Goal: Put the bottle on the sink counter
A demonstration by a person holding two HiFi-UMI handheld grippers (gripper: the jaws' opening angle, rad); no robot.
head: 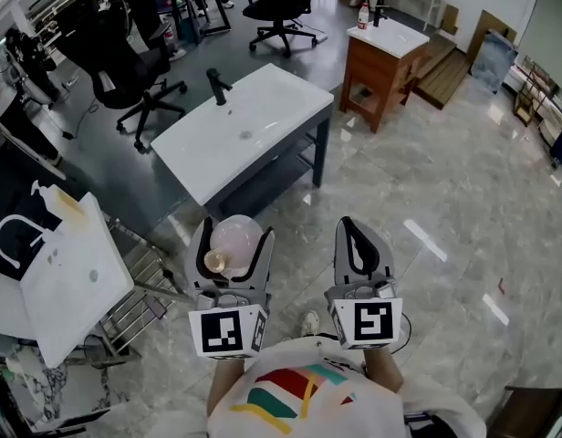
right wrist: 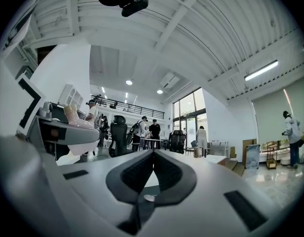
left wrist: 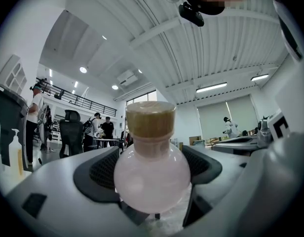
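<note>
Grey marble floor all round, and the white sink counter (head: 274, 99) sits straight ahead, well apart from the left gripper (head: 235, 230), whose jaws squeeze the round pink bottle (head: 237, 242) cork end up, right gripper (head: 351, 229) closed, empty.

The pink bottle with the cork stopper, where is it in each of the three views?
Head view: bottle lower centre, between the left gripper's jaws.
Left gripper view: bottle dead centre, clamped between the jaws.
Right gripper view: bottle far left, small, neck above the left gripper.
Shared landmark: the left gripper holding it.
</note>
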